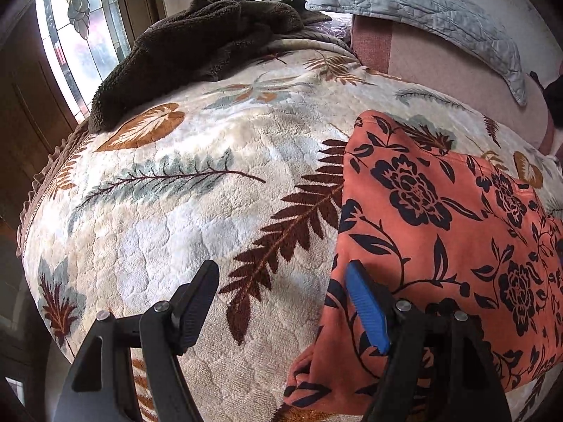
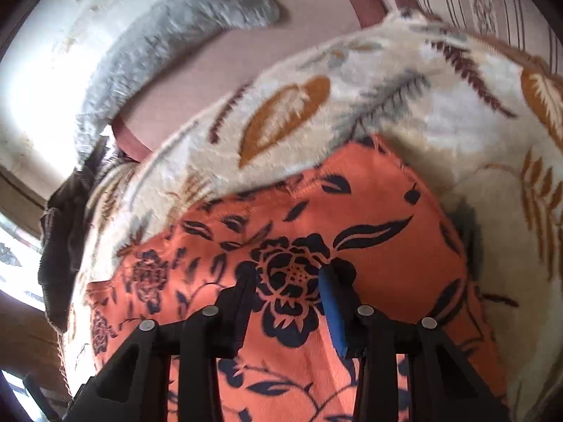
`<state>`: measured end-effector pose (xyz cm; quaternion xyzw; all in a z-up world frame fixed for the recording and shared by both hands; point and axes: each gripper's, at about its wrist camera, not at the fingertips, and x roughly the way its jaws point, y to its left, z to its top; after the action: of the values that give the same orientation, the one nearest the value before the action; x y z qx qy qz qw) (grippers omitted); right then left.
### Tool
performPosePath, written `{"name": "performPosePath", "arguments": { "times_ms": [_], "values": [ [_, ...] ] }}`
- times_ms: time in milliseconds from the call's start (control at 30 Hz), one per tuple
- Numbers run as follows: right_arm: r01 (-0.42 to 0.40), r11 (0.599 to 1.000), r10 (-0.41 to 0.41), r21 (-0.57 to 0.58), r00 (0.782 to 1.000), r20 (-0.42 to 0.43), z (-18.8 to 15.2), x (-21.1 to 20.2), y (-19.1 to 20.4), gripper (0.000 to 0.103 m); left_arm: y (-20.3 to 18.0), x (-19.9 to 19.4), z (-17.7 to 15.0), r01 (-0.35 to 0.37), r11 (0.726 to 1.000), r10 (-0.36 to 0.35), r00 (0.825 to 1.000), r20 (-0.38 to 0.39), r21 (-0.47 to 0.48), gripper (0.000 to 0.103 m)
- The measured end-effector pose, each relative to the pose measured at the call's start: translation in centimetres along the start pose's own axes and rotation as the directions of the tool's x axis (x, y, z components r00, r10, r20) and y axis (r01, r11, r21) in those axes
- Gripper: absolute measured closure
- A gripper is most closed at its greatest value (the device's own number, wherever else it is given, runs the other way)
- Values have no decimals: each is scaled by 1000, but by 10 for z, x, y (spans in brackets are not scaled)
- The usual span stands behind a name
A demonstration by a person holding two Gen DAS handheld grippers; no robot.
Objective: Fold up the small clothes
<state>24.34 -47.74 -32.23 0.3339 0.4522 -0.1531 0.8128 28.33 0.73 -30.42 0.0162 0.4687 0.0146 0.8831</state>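
Left gripper [image 1: 281,302] spread over the orange floral garment's [image 1: 440,232] edge; right gripper [image 2: 288,292] half-spread above it.

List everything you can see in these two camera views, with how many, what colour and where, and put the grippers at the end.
orange garment: one, orange with dark navy flowers, lying on the blanket under both grippers
blanket: one, cream with brown, rust and grey-blue leaves, covering the bed
brown fleece: one, dark brown, heaped at the blanket's far edge near the window
quilted pillow: one, pale grey-blue, at the head of the bed
window: one, leaded glass, far left
left gripper: one, black with a blue pad, jaws open over the garment's edge
right gripper: one, black with a blue pad, jaws apart over the garment's flower print
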Motion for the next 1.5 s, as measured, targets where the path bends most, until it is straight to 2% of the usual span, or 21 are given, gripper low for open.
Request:
{"name": "performPosePath", "arguments": {
  "times_ms": [33,133,233,333,367,433,467,533,600,667,800,867,933,1067,1133,1200,1300,1400,1500],
  "values": [
    [7,1000,-7,1,1000,-2,2,10,-2,65,3,2,2,-1,1000,1,1000,-5,-14,28],
    [45,997,-42,-64,998,53,2,0,13,64,14,2,4,-20,998,19,1000,-8,-56,28],
    [-75,984,88,-163,993,75,-11,-12,48,64,15,-2,5,-31,998,32,999,16,-51,28],
    [-127,960,134,-250,991,13,-28,6,97,64,12,0,3,-20,999,20,1000,-1,-34,28],
    [-120,956,122,-268,993,-10,-33,18,107,64,10,5,1,-21,1000,20,1000,-24,-19,28],
    [-56,953,46,-297,998,-41,-42,46,120,62,6,18,-4,-30,999,32,995,-90,25,28],
    [-18,950,12,-313,1000,-22,-47,51,124,62,5,21,-7,-30,999,33,994,-104,34,28],
    [1,939,2,-344,1000,10,-49,48,138,62,10,15,-5,-23,1000,25,997,-79,18,28],
    [-91,927,99,-365,995,2,-52,38,154,62,17,7,-2,-37,999,37,999,-40,0,28],
    [-128,895,140,-427,990,-3,-60,34,177,62,21,4,-1,-33,999,32,999,-31,-22,28],
    [-248,857,208,-452,968,-137,-78,60,220,62,14,5,-4,-18,1000,19,999,-38,19,28],
    [-258,851,199,-457,965,-174,-85,77,235,62,7,11,-7,-26,998,30,998,-58,62,28],
    [-225,855,171,-467,973,-155,-87,86,242,61,4,15,-8,-31,996,37,997,-74,82,28],
    [-277,880,228,-386,959,-169,-75,71,228,61,6,7,-2,-17,999,18,999,-31,46,28],
    [-314,890,278,-330,948,-153,-69,51,209,61,0,0,-1,-4,998,4,1000,-4,58,28],
    [-316,902,290,-295,948,-128,-66,30,185,61,-10,-3,-2,-14,996,12,1000,15,93,28],
    [-255,928,239,-272,967,-90,-67,-2,142,61,-22,-1,-5,-58,990,57,998,17,127,28],
    [-177,961,170,-212,984,-53,-70,-25,90,61,-24,-1,-6,-83,989,81,996,23,122,28],
    [-87,989,81,-123,995,-58,-74,-33,38,61,-23,-9,-4,-105,988,96,992,81,112,28]
  ]
}}
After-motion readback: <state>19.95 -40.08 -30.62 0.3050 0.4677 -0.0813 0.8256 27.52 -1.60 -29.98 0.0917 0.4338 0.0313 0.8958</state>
